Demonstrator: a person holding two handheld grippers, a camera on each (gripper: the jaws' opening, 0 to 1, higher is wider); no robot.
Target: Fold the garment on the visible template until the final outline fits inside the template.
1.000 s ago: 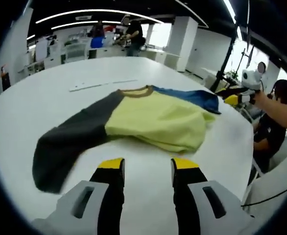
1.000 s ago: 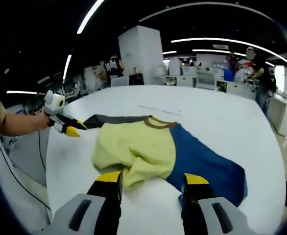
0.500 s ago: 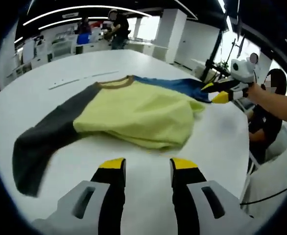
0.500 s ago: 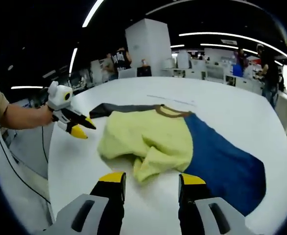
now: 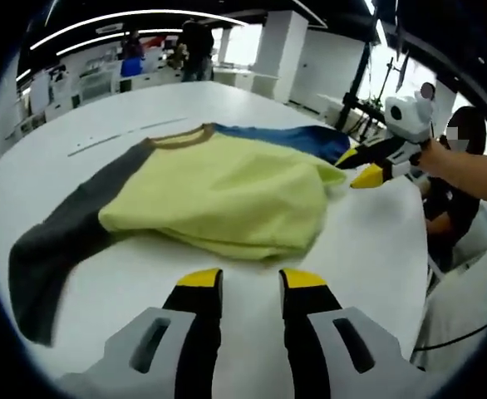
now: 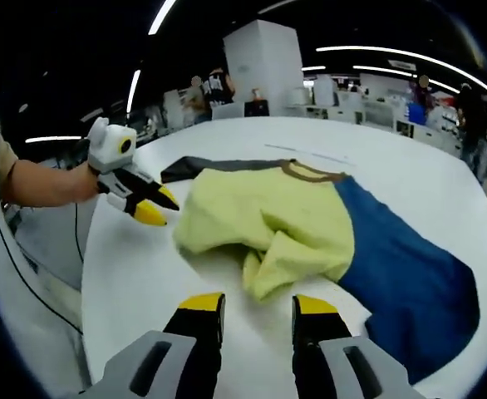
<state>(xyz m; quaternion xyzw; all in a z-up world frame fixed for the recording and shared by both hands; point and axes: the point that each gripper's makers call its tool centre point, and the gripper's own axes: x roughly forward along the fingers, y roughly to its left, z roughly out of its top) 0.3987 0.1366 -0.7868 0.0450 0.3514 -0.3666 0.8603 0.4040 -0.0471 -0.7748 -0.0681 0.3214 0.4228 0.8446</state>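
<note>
Both grippers, left (image 5: 239, 278) & right (image 6: 256, 303), fingers narrowly apart, holding nothing; shirt (image 5: 214, 195) hem just ahead.

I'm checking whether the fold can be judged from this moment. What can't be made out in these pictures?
- Template outline: not discernible in either view on the white table.
- Garment underside and hem: hidden under the bunched yellow body in both views.
- Blue sleeve end: runs into the dark rim in the right gripper view.
- Thin strip beyond the collar: too small to identify.

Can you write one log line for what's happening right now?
left gripper: open, empty | right gripper: open, empty | shirt: crumpled on table, unfolded
</note>
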